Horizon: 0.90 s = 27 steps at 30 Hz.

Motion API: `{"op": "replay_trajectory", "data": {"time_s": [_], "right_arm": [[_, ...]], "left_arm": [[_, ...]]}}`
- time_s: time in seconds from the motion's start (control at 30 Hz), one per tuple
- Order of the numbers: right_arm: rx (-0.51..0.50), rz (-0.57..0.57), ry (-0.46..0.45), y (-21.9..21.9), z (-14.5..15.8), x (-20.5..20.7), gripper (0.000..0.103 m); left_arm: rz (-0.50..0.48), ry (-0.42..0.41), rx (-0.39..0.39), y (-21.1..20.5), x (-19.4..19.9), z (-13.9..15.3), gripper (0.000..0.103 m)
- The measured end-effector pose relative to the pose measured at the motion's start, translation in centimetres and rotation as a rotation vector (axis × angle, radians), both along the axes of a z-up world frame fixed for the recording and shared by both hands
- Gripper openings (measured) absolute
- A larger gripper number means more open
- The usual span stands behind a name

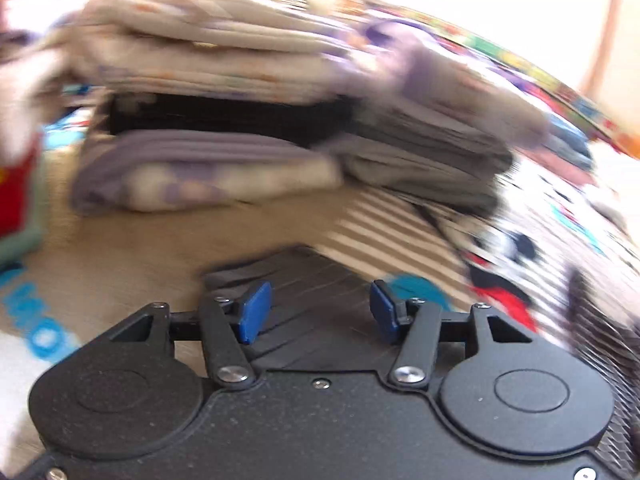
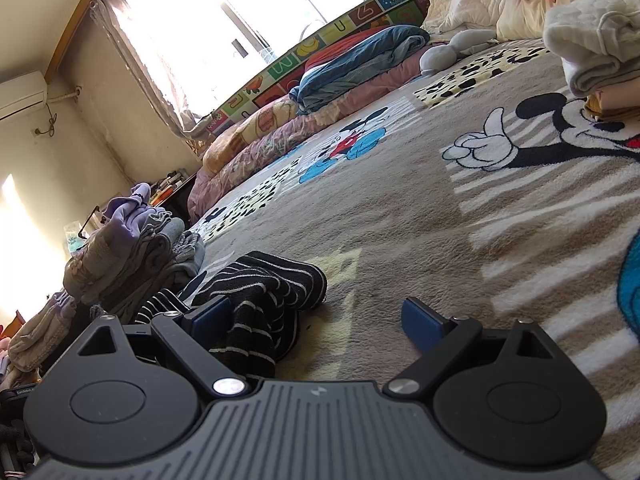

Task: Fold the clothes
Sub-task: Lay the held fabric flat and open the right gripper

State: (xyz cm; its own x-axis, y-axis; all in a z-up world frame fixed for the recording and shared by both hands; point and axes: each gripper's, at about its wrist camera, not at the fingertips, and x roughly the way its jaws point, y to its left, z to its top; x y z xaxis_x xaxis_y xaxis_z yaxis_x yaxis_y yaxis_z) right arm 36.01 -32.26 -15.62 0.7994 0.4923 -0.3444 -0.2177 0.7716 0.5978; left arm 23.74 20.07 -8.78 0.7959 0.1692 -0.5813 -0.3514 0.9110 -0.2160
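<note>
In the blurred left wrist view, my left gripper [image 1: 320, 314] is open, blue pads apart. A dark thin-striped garment [image 1: 308, 280] lies flat under the gap, and neither pad presses on it. Beyond it stands a tall stack of folded clothes [image 1: 216, 92] in cream, black and lilac. In the right wrist view, my right gripper [image 2: 318, 320] is wide open, low over the blanket. A crumpled black garment with white stripes [image 2: 268, 284] lies against its left finger [image 2: 210, 316]. The right finger stands over bare blanket. A pile of folded lilac and grey clothes [image 2: 132, 248] sits further left.
Everything rests on a beige cartoon-mouse blanket [image 2: 400, 216]. Rolled quilts [image 2: 256, 136] and a blue one [image 2: 360, 56] line the far edge under the window. A grey plush toy [image 2: 444, 54] and a white folded pile [image 2: 592, 52] are at the far right. A red object [image 1: 16, 196] is at the left.
</note>
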Motion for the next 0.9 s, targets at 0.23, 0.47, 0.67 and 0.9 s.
{"op": "replay_trajectory", "data": {"time_s": [0.23, 0.47, 0.67, 0.9], "right_arm": [[0.006, 0.003, 0.008, 0.0, 0.1, 0.1, 0.092], [0.082, 0.043, -0.022, -0.8, 0.9, 0.0, 0.078], [0.064, 0.107, -0.035, 0.1, 2.0, 0.3, 0.066], [-0.124, 0.217, -0.207, 3.7, 5.3, -1.9, 0.051]], "left_arm": [[-0.263, 0.055, 0.104, -8.2, -1.9, -0.4, 0.051], [-0.338, 0.087, 0.138, -12.9, -2.9, -2.9, 0.080], [-0.370, 0.076, 0.128, -13.3, -2.5, -3.9, 0.099], [-0.372, 0.070, 0.118, -13.2, -2.4, -4.1, 0.102]]}}
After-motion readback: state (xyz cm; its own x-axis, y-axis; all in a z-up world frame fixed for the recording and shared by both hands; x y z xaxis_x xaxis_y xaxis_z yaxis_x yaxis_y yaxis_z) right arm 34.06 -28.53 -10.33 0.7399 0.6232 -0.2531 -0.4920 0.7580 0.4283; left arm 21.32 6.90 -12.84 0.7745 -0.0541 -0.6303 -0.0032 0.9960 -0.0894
